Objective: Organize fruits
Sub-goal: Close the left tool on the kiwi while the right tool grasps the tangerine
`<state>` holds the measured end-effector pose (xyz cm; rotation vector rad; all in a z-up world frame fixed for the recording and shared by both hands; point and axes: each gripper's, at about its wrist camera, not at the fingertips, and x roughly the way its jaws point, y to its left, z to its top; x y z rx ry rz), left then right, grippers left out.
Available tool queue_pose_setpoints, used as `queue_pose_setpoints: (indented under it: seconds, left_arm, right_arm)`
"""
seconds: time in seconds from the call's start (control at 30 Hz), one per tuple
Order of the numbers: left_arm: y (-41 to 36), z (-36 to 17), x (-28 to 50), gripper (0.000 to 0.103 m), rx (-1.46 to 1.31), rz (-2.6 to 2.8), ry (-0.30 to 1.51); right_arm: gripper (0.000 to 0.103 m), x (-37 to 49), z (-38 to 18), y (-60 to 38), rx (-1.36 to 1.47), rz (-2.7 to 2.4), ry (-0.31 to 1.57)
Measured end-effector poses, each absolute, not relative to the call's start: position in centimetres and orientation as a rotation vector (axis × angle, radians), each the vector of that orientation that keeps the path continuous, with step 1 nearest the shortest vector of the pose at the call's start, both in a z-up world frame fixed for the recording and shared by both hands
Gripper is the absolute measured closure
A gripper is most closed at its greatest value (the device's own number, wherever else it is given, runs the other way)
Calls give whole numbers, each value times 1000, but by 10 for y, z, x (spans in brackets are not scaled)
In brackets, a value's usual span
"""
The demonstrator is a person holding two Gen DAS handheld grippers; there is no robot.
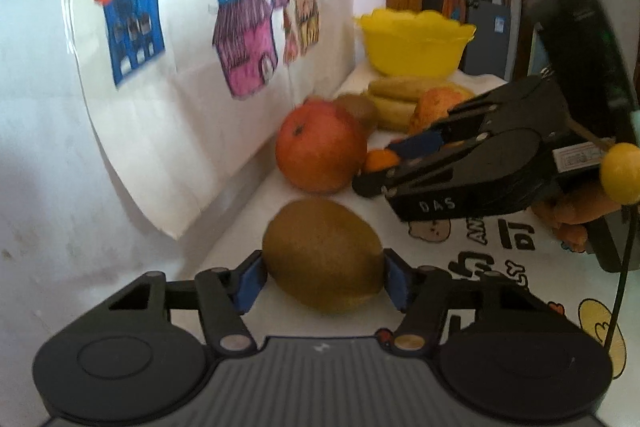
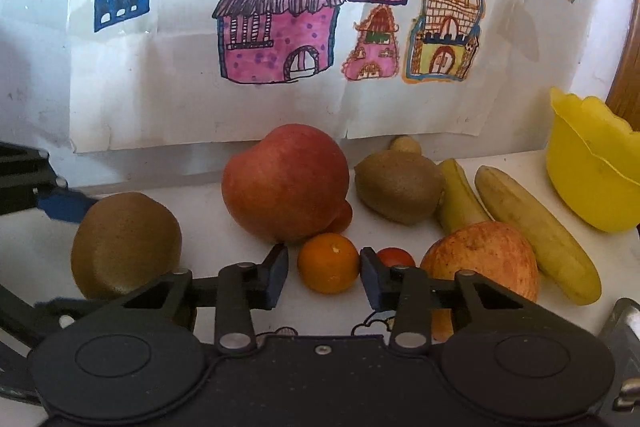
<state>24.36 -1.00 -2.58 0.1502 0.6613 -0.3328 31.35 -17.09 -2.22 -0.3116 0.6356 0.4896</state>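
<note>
Blue pads of my left gripper clamp a fuzzy brown kiwi on the white table. My right gripper stands parted around a small orange tangerine, gaps showing only in its own view. I count two kiwis, two apples, two bananas. The yellow plastic bowl's inside is hidden.

Fruit count on the bench: two kiwis, one at left and one further right; two apples, a large red one and a paler one; two bananas lying side by side. One small orange citrus, one small red fruit partly hidden, one small brown item of unclear kind behind the second kiwi. Containers: one yellow bowl.
</note>
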Motion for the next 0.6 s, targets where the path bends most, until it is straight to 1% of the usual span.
queue_pose_setpoints:
  seconds: [0.1, 0.3, 0.4, 0.43, 0.6]
  left_arm:
    - [-9, -26, 244, 38, 133, -330, 660]
    - [-8, -26, 244, 37, 133, -327, 657]
    - [-7, -25, 244, 26, 131, -332, 639]
    - [-7, -24, 243, 24, 133, -333, 631]
    - [-6, -23, 248, 24, 128, -332, 626]
  right_arm:
    - [68, 312, -22, -171, -309, 491, 637]
    - [68, 303, -20, -173, -316, 510, 633]
    - [68, 297, -19, -176, -316, 519, 635]
    - [68, 295, -18, -177, -321, 514, 634]
    - [68, 287, -18, -179, -345, 507, 621]
